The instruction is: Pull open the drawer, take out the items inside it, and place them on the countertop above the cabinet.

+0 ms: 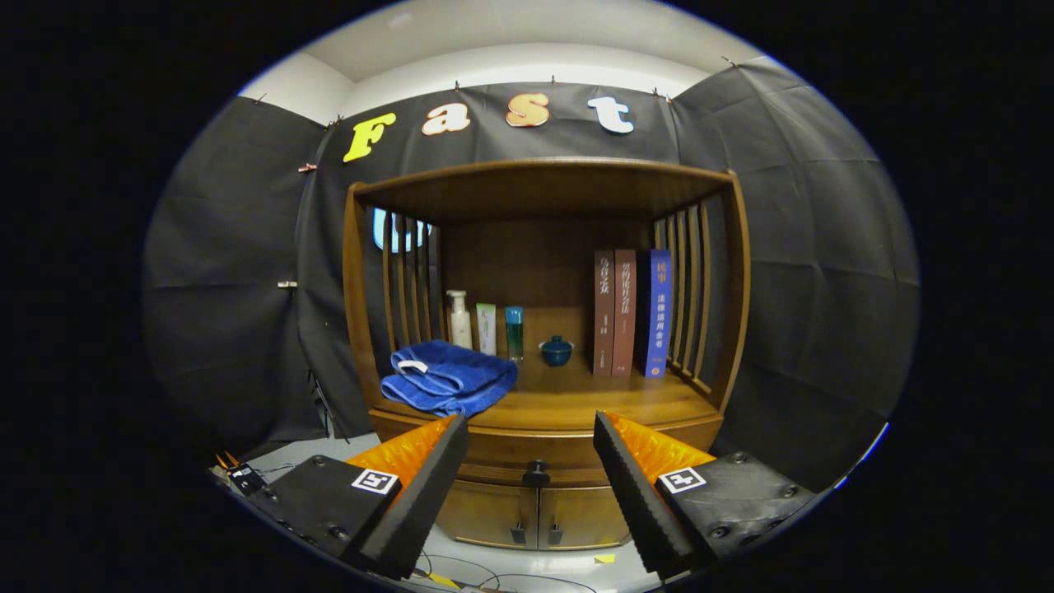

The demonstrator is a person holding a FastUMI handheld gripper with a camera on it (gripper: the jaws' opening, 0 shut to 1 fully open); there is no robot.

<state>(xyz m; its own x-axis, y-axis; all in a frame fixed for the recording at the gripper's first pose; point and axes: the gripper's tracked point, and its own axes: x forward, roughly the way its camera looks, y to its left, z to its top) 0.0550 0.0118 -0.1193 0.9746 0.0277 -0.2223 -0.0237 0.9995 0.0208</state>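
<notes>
**Wooden cabinet ahead, drawer closed**

Wood fills our forward view: the cabinet (543, 428) stands beyond our gripper (531, 424), whose fingers are spread wide apart and grip nothing. Between the fingertips and a little past them we see the drawer (527, 457), closed, with its dark knob (536, 474) centred. Above it, on the countertop (593, 399), a folded blue towel (449, 377) lies beyond our left finger, with bottles (486, 325), a small blue lidded pot (557, 350) and three upright books (632, 313) farther back.
</notes>
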